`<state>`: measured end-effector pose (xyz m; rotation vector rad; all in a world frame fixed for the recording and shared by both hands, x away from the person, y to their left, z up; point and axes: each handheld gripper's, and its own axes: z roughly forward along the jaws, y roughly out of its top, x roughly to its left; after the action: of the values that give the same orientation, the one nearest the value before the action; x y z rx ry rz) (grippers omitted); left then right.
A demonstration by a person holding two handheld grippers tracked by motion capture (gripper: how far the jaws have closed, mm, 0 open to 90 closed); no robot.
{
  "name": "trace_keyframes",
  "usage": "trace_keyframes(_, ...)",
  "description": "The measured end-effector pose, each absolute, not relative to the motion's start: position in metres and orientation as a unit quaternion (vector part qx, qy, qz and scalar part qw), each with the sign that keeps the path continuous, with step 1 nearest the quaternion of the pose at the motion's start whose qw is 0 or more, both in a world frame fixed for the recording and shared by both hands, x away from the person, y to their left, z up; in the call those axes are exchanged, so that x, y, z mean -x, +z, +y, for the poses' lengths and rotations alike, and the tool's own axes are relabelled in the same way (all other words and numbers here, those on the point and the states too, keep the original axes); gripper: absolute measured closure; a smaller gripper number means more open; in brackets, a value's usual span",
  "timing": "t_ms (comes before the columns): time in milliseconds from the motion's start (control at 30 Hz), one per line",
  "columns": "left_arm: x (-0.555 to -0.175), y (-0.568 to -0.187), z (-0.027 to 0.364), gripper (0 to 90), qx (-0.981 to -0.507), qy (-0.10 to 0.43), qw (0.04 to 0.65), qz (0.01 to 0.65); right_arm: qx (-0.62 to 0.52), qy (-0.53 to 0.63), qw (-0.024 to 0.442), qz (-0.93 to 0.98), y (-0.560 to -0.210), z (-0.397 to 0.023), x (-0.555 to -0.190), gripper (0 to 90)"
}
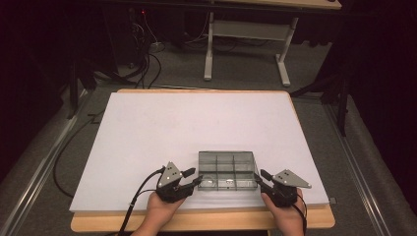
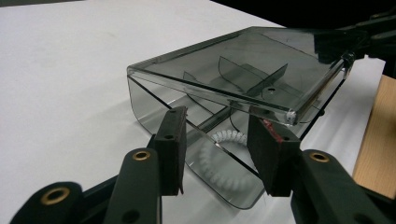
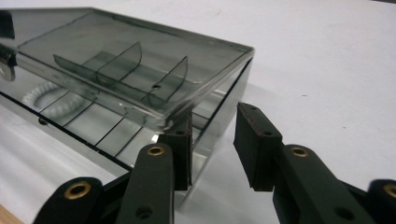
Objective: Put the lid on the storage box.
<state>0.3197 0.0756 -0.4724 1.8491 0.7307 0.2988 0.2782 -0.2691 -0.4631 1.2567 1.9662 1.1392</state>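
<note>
The smoky clear compartment box (image 1: 227, 170) sits near the near edge of the white table (image 1: 147, 132), its hinged lid (image 2: 243, 65) partly raised and a white coiled hair tie (image 2: 219, 154) lying in a near-left compartment. The left gripper (image 1: 193, 177) stands half spread at the box's near-left corner, one jaw inside the wall and one outside, pinching nothing. The right gripper (image 1: 261, 178) stands likewise at the near-right corner. To go well, each should close squarely on its wall below the lid, with even pressure so the box does not twist or slide.

The compartment box (image 1: 226, 169) is smoky, see-through plastic, glossy and smooth, and the coiled band (image 2: 219, 154) inside looks like white plastic. A matt white sheet (image 1: 162, 132) covers the pale wood bench (image 1: 206, 220). Each tool's pads (image 2: 173, 144) look like matt black rubber.
</note>
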Motion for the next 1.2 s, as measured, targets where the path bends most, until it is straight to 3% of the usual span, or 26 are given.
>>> trace_keyframes(1200, -0.305, -0.475, 0.086, 56.0, -0.786, 0.136, 0.528, 0.292, -0.472, 0.403, 0.306, 0.722, -0.47, -0.267, -0.279, 70.2)
